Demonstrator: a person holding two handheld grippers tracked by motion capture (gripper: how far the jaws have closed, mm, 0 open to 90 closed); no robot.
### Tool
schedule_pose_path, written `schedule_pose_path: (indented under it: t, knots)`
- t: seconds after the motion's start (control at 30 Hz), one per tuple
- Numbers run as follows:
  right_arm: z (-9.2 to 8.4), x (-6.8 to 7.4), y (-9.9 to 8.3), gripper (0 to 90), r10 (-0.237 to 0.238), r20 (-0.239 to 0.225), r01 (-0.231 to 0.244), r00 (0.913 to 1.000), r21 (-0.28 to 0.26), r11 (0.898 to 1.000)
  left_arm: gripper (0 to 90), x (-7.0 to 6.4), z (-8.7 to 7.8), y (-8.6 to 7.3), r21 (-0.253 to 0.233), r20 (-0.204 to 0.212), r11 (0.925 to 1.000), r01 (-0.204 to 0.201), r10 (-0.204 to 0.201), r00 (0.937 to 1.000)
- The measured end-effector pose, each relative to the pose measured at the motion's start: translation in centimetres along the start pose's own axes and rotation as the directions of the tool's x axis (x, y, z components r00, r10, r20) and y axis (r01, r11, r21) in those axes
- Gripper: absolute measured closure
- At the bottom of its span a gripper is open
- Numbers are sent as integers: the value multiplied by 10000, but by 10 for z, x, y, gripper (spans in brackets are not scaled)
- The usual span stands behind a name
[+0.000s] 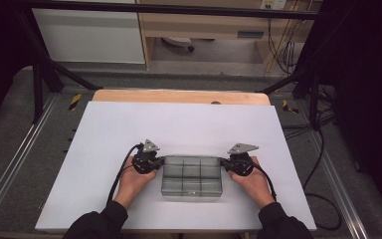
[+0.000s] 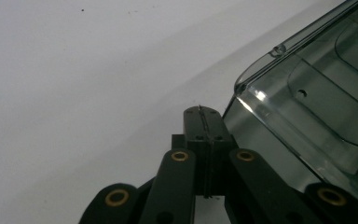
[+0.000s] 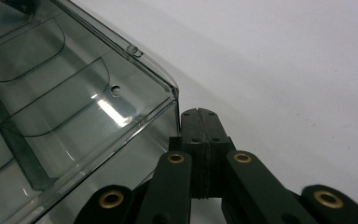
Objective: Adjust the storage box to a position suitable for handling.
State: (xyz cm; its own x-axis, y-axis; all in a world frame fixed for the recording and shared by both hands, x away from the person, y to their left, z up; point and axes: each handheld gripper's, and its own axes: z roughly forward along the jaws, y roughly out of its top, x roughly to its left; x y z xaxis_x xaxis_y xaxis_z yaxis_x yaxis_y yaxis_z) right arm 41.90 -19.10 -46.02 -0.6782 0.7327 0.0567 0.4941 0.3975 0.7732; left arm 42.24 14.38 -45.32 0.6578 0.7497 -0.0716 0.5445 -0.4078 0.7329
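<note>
Clear smoky plastic organizer box (image 1: pixel 192 175) sits on the white sheet (image 1: pixel 179 124) covering the counter, near the person's edge, centred between both hands. Left hand-held gripper (image 1: pixel 160 160) at the box's left end, right hand-held gripper (image 1: pixel 224 161) at its right end; both have jaws fully closed with nothing between them, tips set against or just beside the end walls near the far corners, exact contact hard to tell. In the left gripper view the shut tips (image 2: pixel 202 116) lie next to the box corner (image 2: pixel 247 86); same in the right gripper view (image 3: pixel 199 119) with the corner (image 3: pixel 170 91). Box looks rigid, light, hard-shelled, smooth and likely slippery on the sheet, so it should slide easily if pushed from both ends; thin walls could crack under a hard pinch. Best hold: squeeze the two short ends, or grip a rim edge. Divided into several compartments by low curved partitions; all look empty.
</note>
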Motion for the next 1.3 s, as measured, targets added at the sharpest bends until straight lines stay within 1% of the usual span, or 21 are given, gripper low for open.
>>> schedule_pose_path:
  t: [0.07,0.1,0.13,0.23,0.27,0.4,0.47,0.53,0.67,0.77,0.93,1.0,1.13,1.3]
  knots:
    - [-2,2,-2,900,-94,-74,94,9999,15,10000,900,-2,-4,-5,-23,141,10000,93,-92,9999]
    - [-3,4,-3,900,-53,-90,54,9999,23,10000,900,-3,-6,-6,4,98,10000,51,-51,9999]
    - [-3,6,-3,900,-121,-80,121,9999,14,9999,900,-4,-7,-7,35,57,10000,-2,2,10000]
    - [-4,9,-4,900,-118,-132,118,9998,13,9999,900,-8,-12,-11,91,-68,10000,-28,29,10000]
    - [-3,11,-4,900,-147,-123,147,9998,2,9999,900,-8,-14,-13,87,-47,10000,-23,24,10000]
    - [-3,15,-3,900,-263,-203,264,9994,68,9996,900,-7,-18,-18,-18,102,9998,205,-205,9997]
    - [-3,17,-4,900,-328,-196,329,9993,70,9994,900,-8,-18,-19,-67,146,9997,243,-242,9996]
    - [-4,18,-5,900,-262,-203,264,9994,63,9996,900,-8,-19,-20,-84,172,9996,259,-257,9995]
    - [-8,20,-7,900,-288,-169,290,9994,90,9995,900,-10,-19,-20,-83,216,9999,126,-124,9997]
    - [-10,20,-9,900,-356,-234,359,9991,107,9993,900,-12,-18,-21,-168,186,9998,122,-119,9998]
    - [-10,20,-9,900,-360,-265,363,9990,125,9993,900,-13,-19,-21,-94,107,9995,313,-312,9995]
    - [-10,20,-9,900,-335,-292,337,9990,93,9994,900,-14,-20,-21,-41,20,9997,261,-261,9997]
    - [-9,21,-8,900,-327,-268,330,9991,100,9994,900,-14,-21,-24,-173,27,9989,433,-432,9991]
    - [-9,21,-7,900,-360,-158,362,9992,138,9992,900,-15,-20,-23,-216,-70,9985,502,-504,9987]
